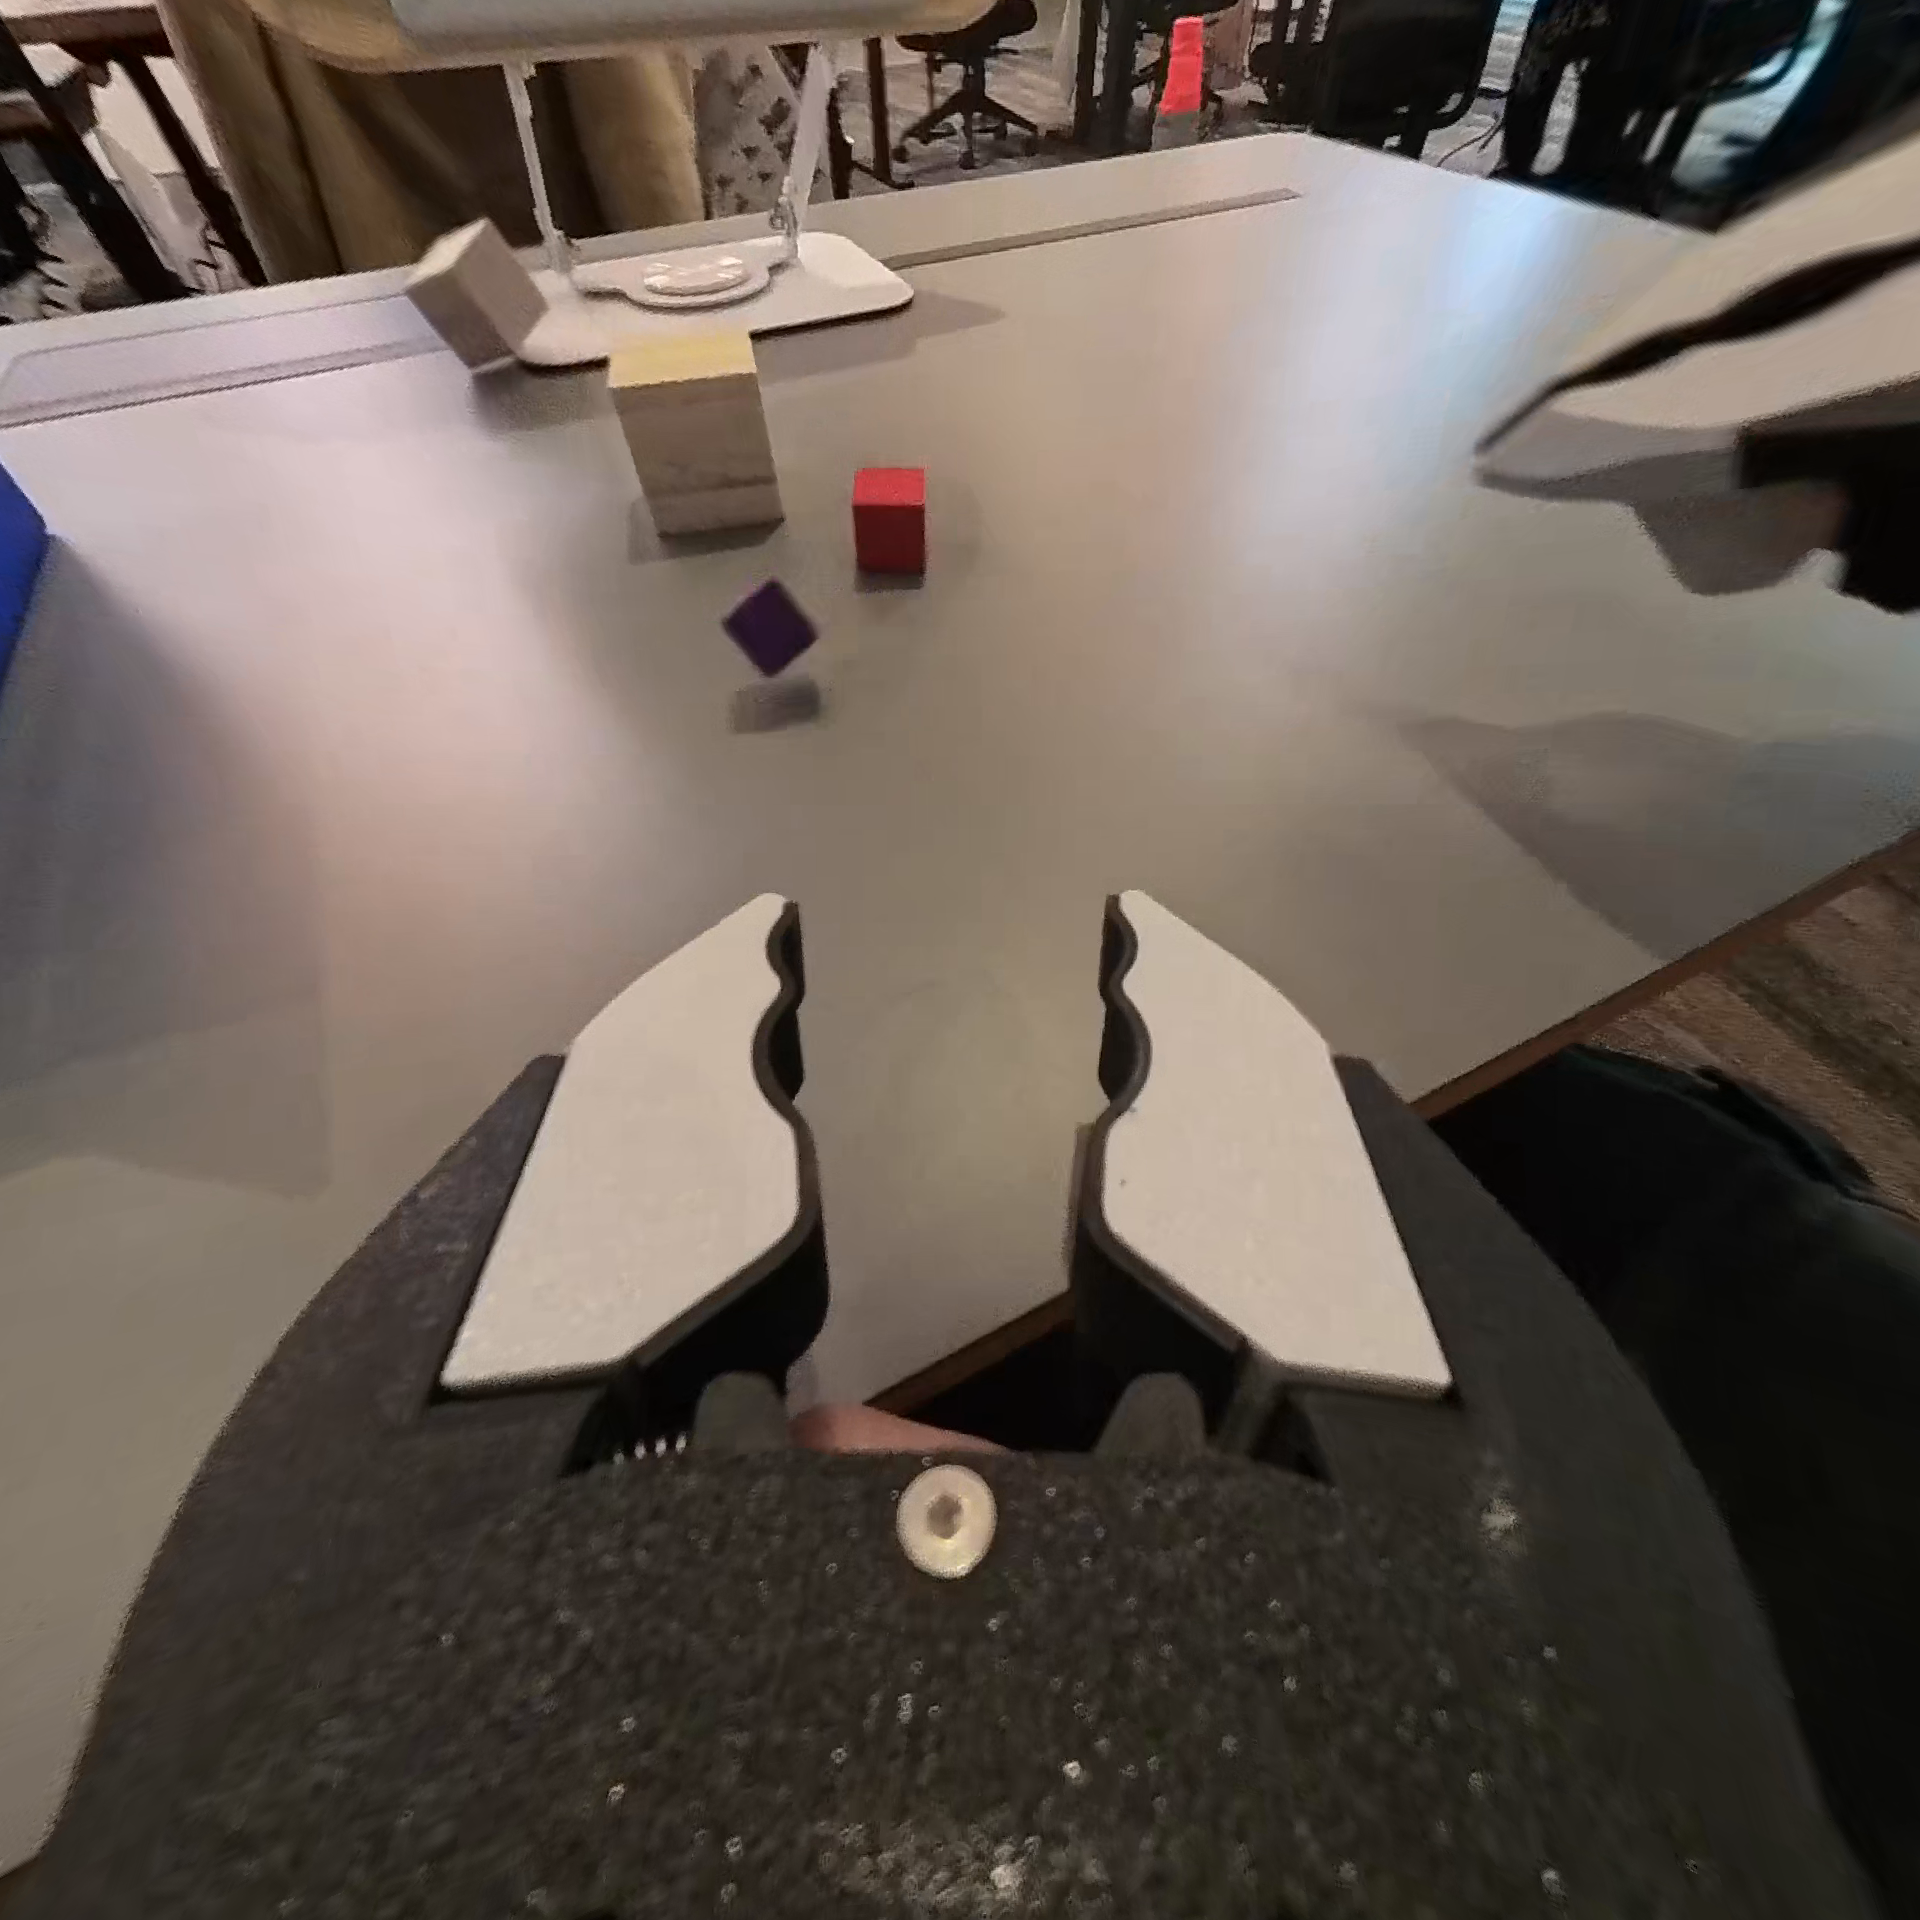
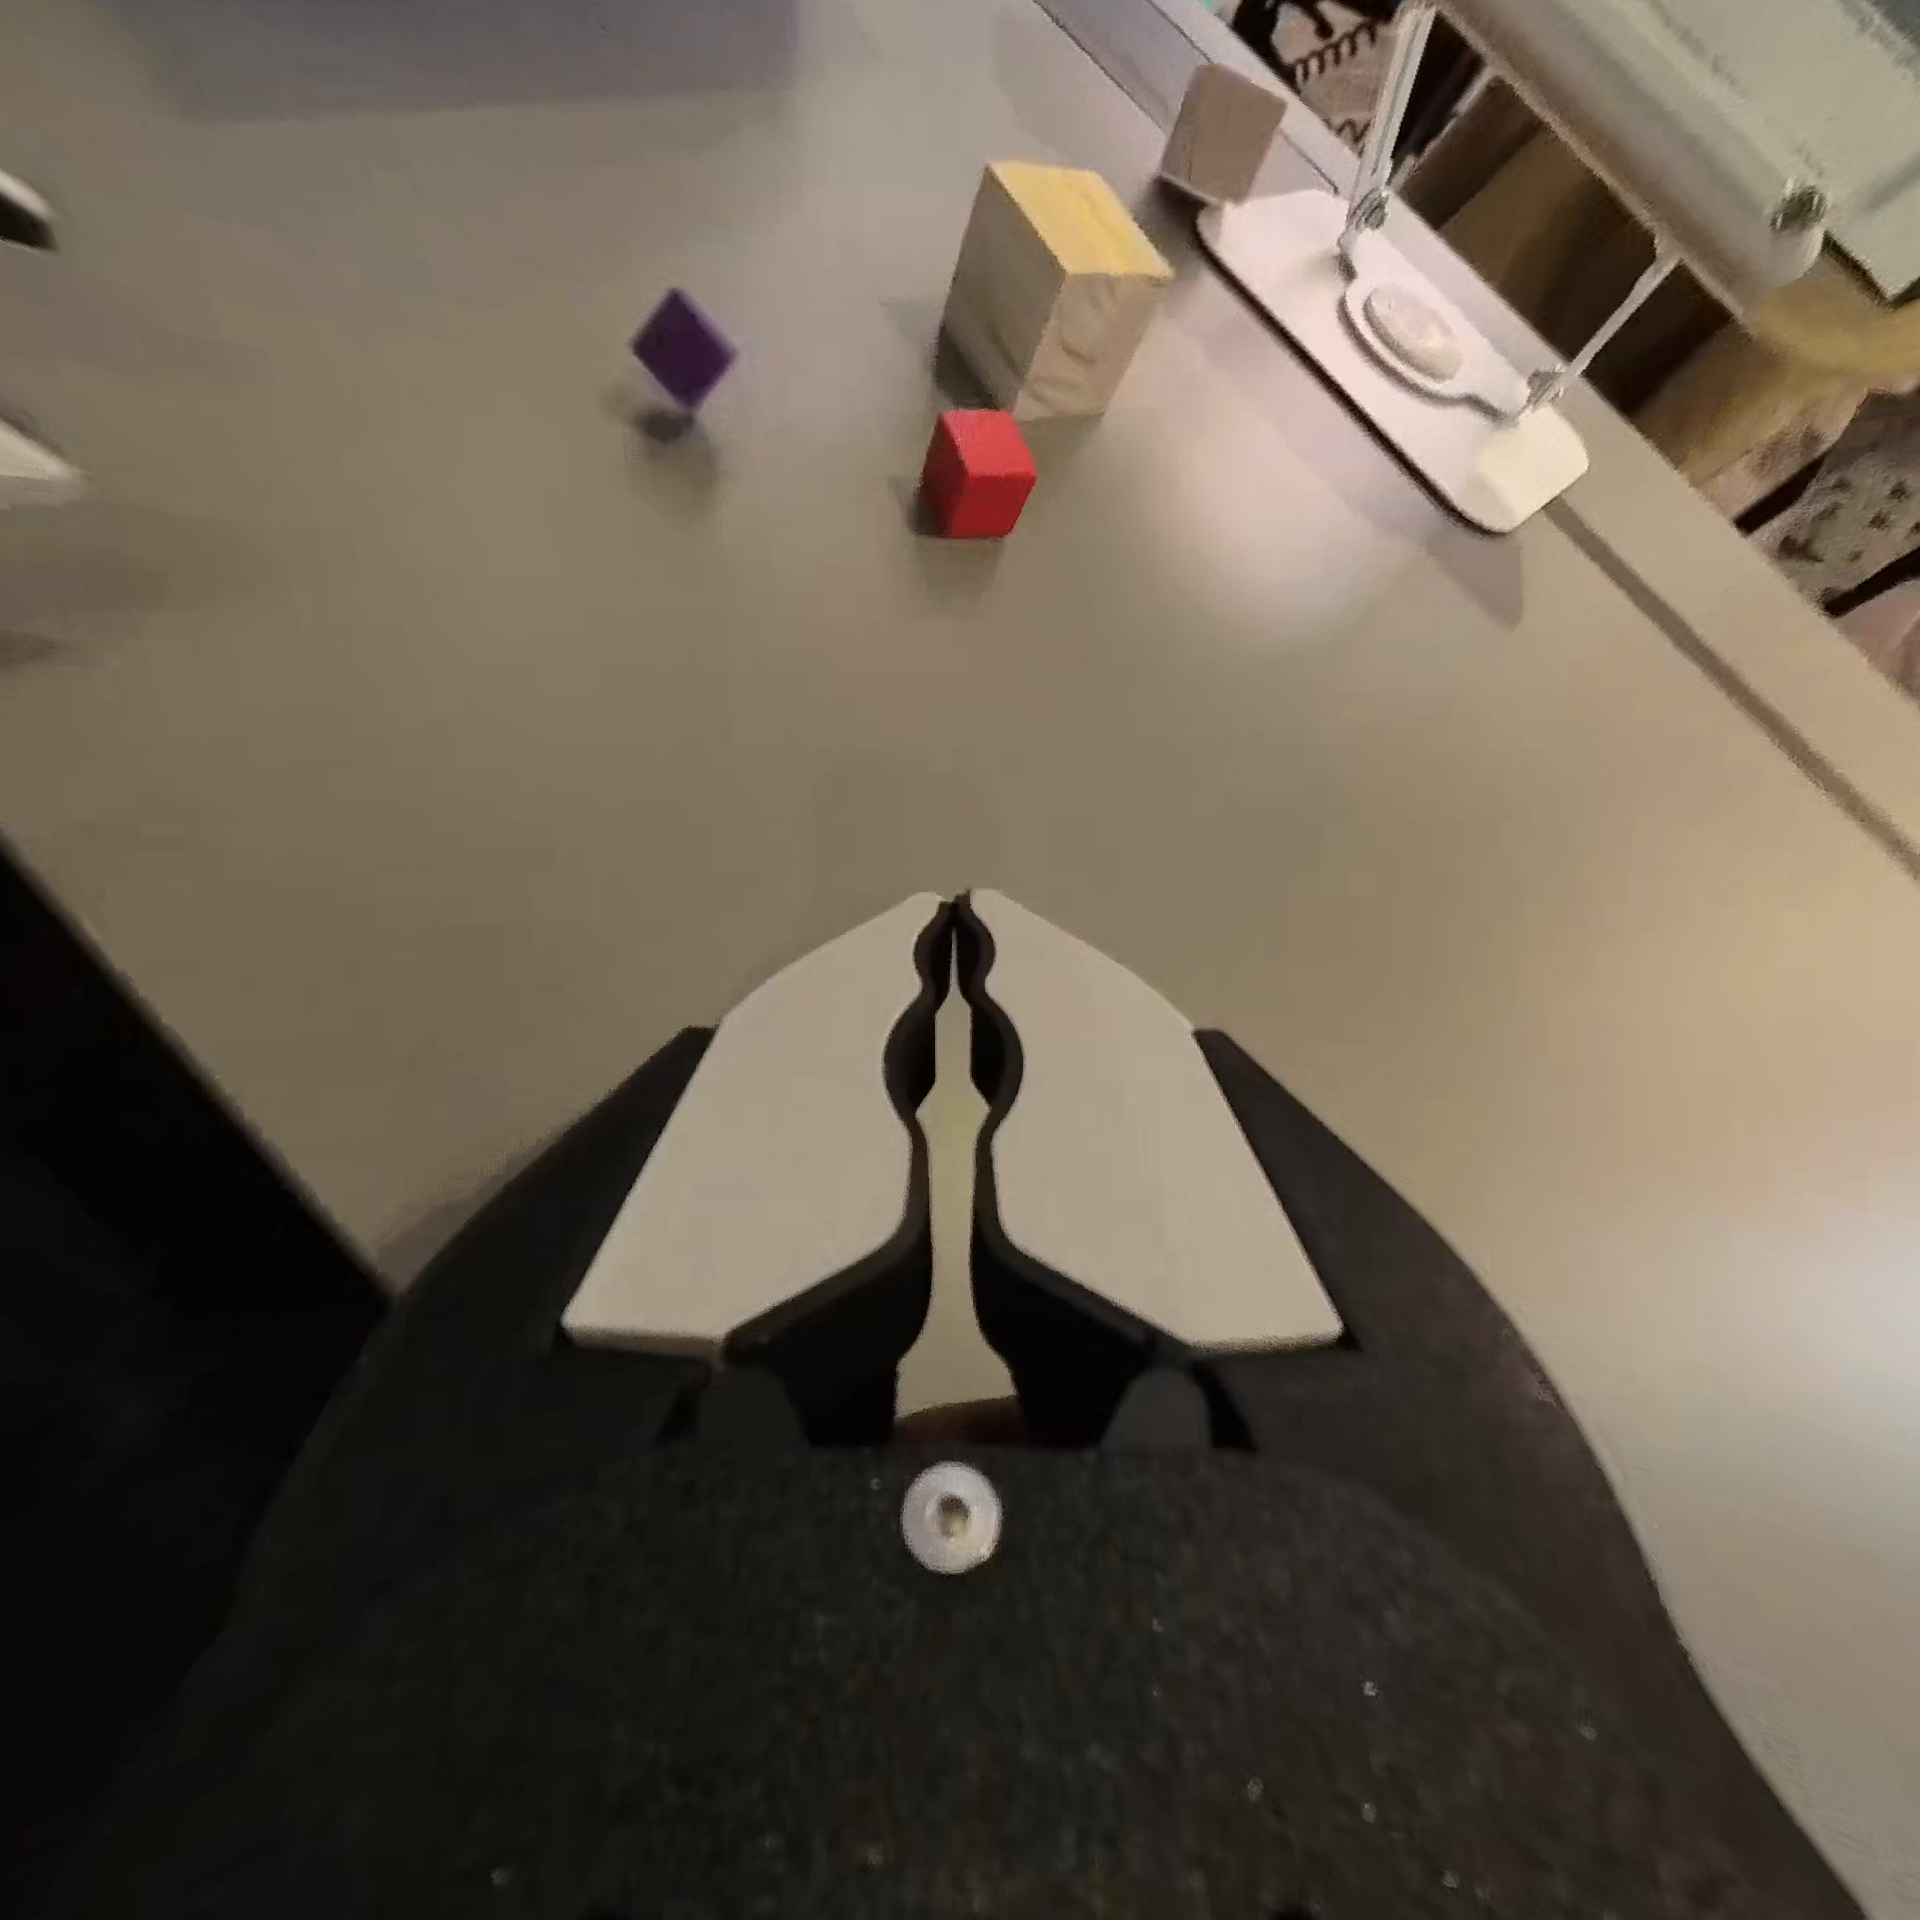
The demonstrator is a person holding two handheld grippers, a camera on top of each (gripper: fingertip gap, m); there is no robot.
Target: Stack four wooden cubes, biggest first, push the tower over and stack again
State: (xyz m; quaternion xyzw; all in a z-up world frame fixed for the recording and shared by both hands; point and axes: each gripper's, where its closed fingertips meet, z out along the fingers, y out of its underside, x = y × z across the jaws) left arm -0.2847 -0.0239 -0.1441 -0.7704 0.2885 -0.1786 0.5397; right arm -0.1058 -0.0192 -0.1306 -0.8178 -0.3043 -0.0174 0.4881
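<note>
Four cubes lie apart on the grey table [image 1: 1143, 727]. A big pale wooden cube [image 1: 698, 436] with a yellow top stands at the far middle. A red cube [image 1: 889, 517] stands to its right. A small purple cube [image 1: 770, 627] is tilted on a corner, with its shadow a little below it. A grey cube [image 1: 476, 294] leans tilted at the lamp base. My left gripper [image 1: 951, 914] is open and empty, well short of the cubes. My right gripper [image 2: 958, 899] is shut with nothing between its pads, and the red cube [image 2: 977, 473], purple cube [image 2: 683, 348] and big cube [image 2: 1049, 291] lie ahead of it.
A white lamp stand with a flat base [image 1: 790, 286] stands at the table's far edge, also in the right wrist view [image 2: 1382, 343]. The table's near edge [image 1: 1558, 1039] runs diagonally at the right, with a person's dark clothing [image 1: 1714, 1299] beyond it. Office chairs stand behind the table. The grippers' ends are close to 20 cm from one another.
</note>
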